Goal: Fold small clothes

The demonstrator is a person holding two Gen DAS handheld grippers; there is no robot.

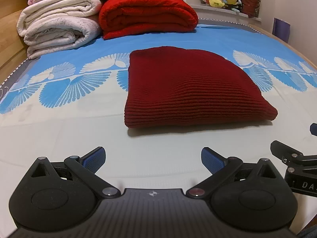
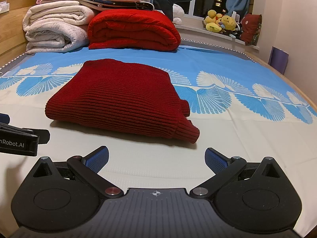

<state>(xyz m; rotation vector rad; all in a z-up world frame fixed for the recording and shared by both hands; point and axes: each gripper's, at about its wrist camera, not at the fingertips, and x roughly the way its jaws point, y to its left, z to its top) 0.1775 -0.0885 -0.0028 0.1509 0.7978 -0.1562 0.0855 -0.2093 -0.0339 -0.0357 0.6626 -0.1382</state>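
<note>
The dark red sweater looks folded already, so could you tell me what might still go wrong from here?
1. A ribbed cuff pokes out at the near right corner of the dark red sweater; a nudge could pull the fold apart.
2. Both tools, left tool and right tool, hang open and low just in front of it, so moving forward might snag the knit or wrinkle the bedsheet.

Folded sweater (image 1: 190, 87) on bed (image 1: 158, 142), blankets (image 1: 146, 13) behind.

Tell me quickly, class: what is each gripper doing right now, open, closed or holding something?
Left gripper: open, holding nothing, short of the folded dark red sweater.
Right gripper: open, holding nothing, also short of the sweater.
</note>
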